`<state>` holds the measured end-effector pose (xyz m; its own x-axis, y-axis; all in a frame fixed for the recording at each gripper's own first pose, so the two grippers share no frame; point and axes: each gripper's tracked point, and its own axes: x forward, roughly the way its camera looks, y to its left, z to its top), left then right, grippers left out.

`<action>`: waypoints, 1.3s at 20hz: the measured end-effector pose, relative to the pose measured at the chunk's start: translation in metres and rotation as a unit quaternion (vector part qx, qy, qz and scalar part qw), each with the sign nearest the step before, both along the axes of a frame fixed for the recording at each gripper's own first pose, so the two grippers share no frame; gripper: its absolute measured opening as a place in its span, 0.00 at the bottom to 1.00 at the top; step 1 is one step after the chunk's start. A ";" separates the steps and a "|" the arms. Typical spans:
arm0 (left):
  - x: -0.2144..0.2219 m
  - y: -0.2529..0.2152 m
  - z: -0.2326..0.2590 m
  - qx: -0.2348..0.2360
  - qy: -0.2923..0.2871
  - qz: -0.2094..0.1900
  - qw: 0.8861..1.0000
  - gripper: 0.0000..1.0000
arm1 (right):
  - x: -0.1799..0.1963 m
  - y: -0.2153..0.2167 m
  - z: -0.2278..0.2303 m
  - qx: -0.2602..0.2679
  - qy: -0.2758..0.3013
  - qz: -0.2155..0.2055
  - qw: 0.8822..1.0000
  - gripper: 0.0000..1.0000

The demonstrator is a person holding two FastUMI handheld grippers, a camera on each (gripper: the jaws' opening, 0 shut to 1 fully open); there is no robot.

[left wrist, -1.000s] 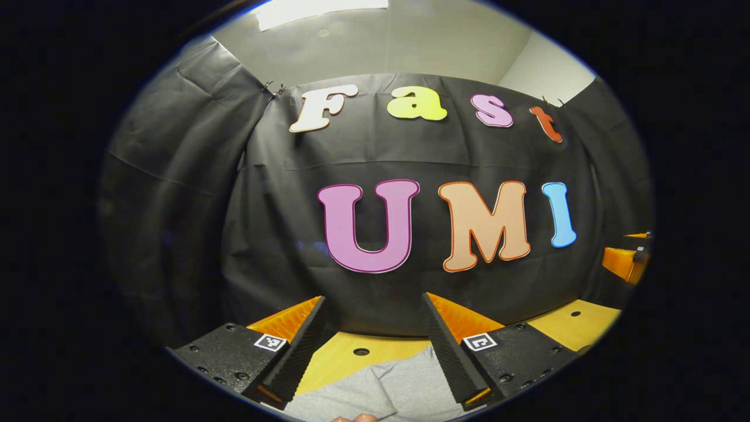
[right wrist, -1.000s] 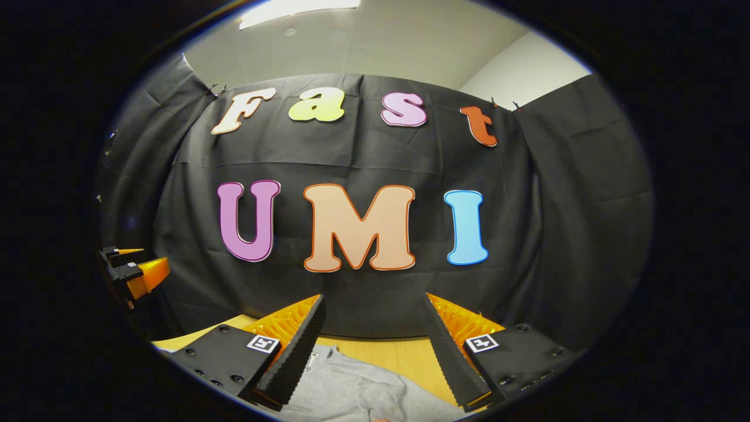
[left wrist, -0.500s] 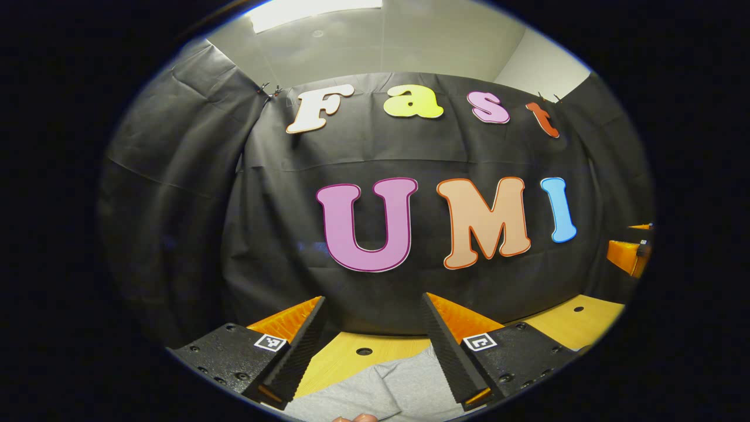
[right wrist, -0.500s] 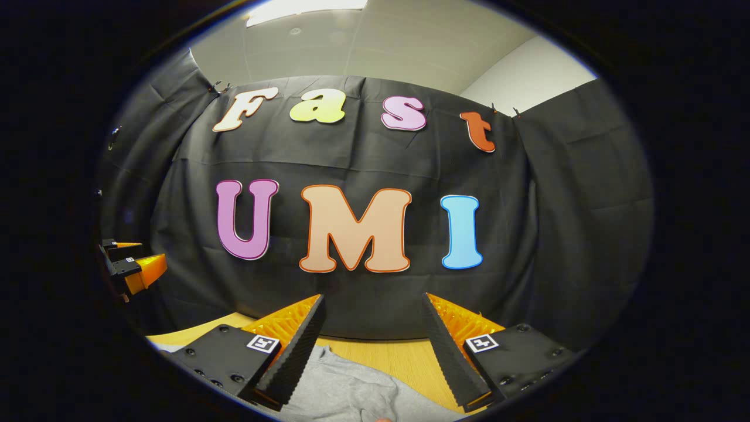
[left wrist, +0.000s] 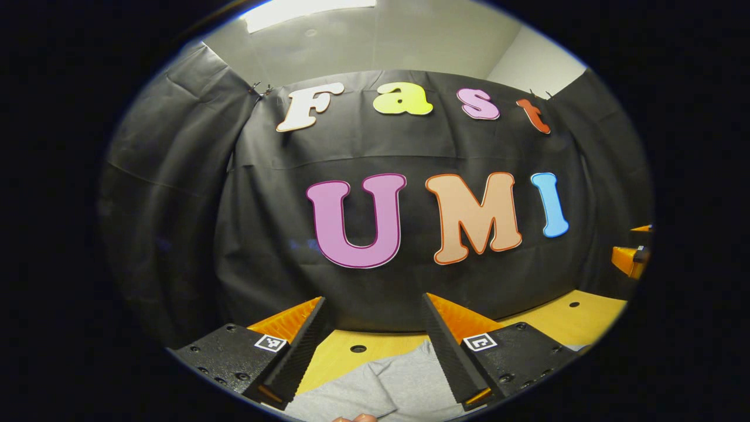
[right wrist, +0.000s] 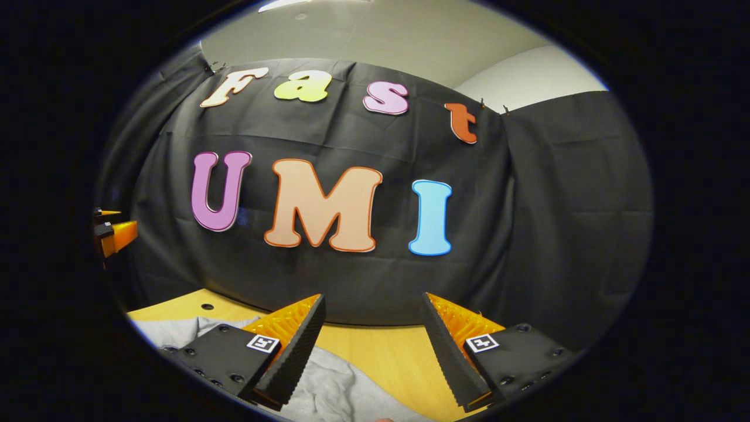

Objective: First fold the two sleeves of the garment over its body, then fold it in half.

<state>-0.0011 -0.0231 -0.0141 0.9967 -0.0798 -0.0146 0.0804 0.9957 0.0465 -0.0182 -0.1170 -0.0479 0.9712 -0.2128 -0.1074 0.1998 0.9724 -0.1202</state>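
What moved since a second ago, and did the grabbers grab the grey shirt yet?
The right gripper tipped down and swung right: more of the table and grey garment show beneath it. The left gripper shifted only a little. Nothing was grabbed or let go. Both grippers stayed open above the garment, which lies on the table as before.

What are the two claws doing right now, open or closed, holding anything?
Left claw: open, holding nothing, above the grey garment.
Right claw: open, holding nothing, garment below it.
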 end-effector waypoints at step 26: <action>-0.001 -0.044 -0.002 0.004 0.006 -0.041 0.999 0.96 | -0.172 -0.177 -0.198 0.019 0.280 -0.130 0.951 1.00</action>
<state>-0.0024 -0.0675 -0.0164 0.9866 -0.1608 -0.0283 0.1621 0.9854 0.0521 -0.1904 -0.2935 -0.2456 0.6752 -0.4229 -0.6043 0.3487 0.9050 -0.2438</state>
